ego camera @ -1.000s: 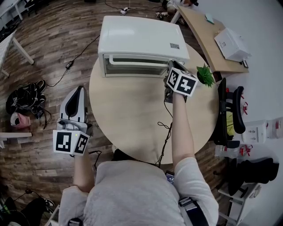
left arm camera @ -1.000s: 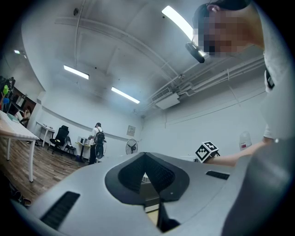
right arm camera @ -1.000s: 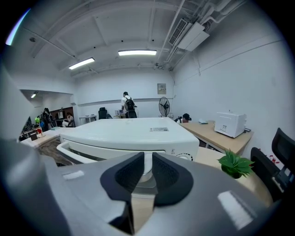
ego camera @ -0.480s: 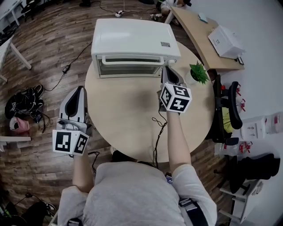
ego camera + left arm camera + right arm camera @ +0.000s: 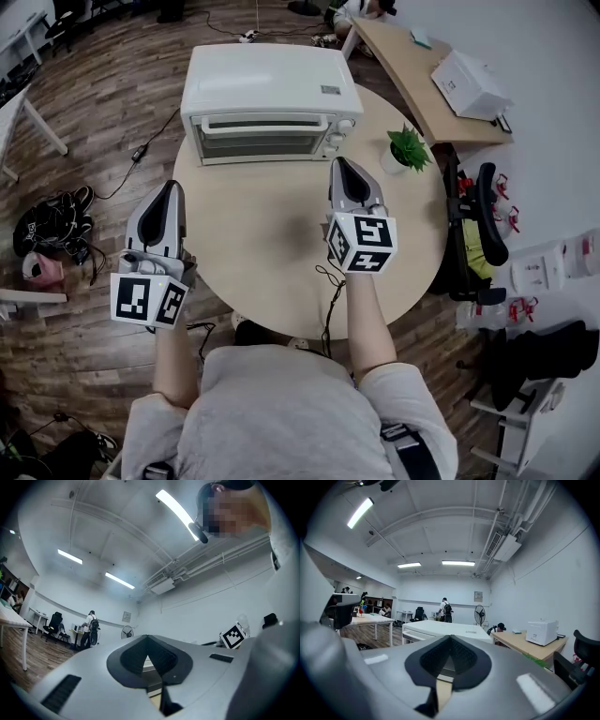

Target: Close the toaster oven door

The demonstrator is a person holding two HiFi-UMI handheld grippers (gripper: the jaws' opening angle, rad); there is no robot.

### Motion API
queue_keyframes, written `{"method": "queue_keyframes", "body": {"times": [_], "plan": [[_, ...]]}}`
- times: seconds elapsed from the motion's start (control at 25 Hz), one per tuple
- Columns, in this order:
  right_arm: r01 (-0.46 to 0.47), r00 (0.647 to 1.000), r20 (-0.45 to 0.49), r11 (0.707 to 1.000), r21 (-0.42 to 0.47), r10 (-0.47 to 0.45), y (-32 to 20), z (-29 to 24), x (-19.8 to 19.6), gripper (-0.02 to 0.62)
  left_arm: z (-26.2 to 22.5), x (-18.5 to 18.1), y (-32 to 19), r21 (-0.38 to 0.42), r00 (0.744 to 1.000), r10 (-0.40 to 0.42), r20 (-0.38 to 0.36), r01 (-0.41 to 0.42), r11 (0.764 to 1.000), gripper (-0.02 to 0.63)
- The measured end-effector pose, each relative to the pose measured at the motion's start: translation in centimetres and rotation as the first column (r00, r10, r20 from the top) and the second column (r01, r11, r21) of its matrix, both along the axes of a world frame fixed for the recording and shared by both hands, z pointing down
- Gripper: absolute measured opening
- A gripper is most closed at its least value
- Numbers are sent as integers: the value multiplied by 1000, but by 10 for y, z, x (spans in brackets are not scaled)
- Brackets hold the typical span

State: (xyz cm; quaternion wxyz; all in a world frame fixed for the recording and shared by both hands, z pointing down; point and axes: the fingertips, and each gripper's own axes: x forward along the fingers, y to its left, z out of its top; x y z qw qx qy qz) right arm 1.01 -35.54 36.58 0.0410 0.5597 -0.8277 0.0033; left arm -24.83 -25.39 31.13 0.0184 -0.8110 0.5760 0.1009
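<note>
Toaster oven (image 5: 272,89): white, at the far edge of the round table (image 5: 253,253), front facing the person.
Door (image 5: 262,142): flat against the oven front, closed; handle bar (image 5: 262,123) runs along its top.
Right gripper (image 5: 343,167): over the table's right half, pointing at the oven, clear of it; jaws clenched together, nothing between them.
Left gripper (image 5: 171,187): beyond the table's left edge, over the wooden floor; jaws pressed together, empty.
Potted plant (image 5: 407,147): at the table's far right edge, near the oven's right end, apart from it.
Cable (image 5: 330,281): crosses the table's near edge by the right forearm.
</note>
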Motion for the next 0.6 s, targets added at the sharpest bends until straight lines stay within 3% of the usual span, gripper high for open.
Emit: {"method": "queue_keyframes", "body": {"times": [0.6], "plan": [[61,998,15,995,81,-62,86,-34,28,11,-24,52,43,38,1000,13,24,-14,999,6]]}}
